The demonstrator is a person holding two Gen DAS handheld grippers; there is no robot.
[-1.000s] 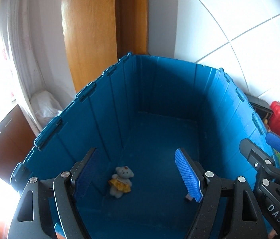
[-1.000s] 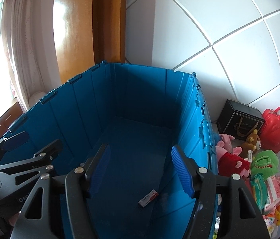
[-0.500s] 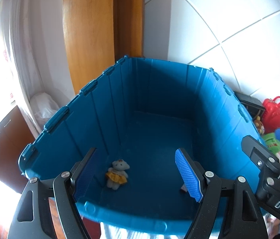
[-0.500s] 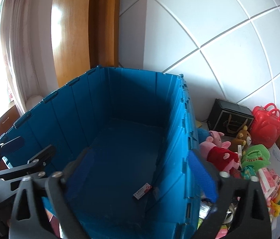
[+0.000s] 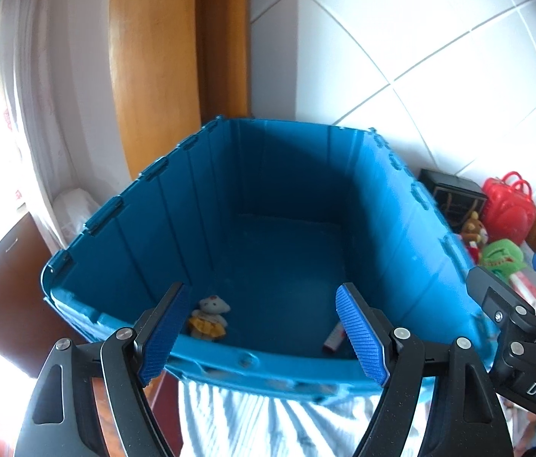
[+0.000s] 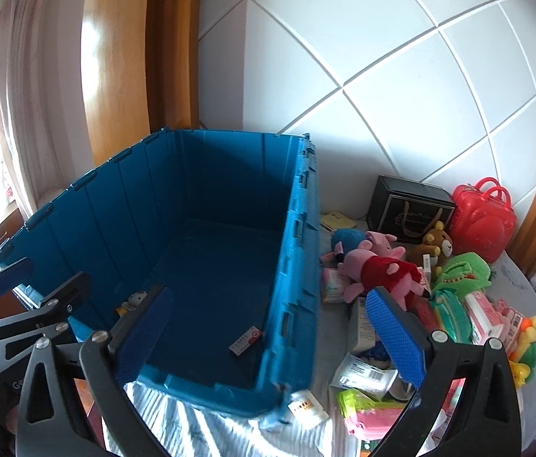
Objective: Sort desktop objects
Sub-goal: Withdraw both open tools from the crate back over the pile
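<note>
Both our grippers have pulled back from the blue crate; left gripper and right gripper gape wide, holding nothing. Pink pig plush lies at 3 o'clock of the crate.

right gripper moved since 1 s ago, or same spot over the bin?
Yes. The right gripper has pulled back and swung right: its fingers were both inside the blue bin, and now they straddle the bin's right wall, toward the toys.

The blue bin stands open-topped, its floor mostly bare. A crowded toy pile lies just beside its right wall.
</note>
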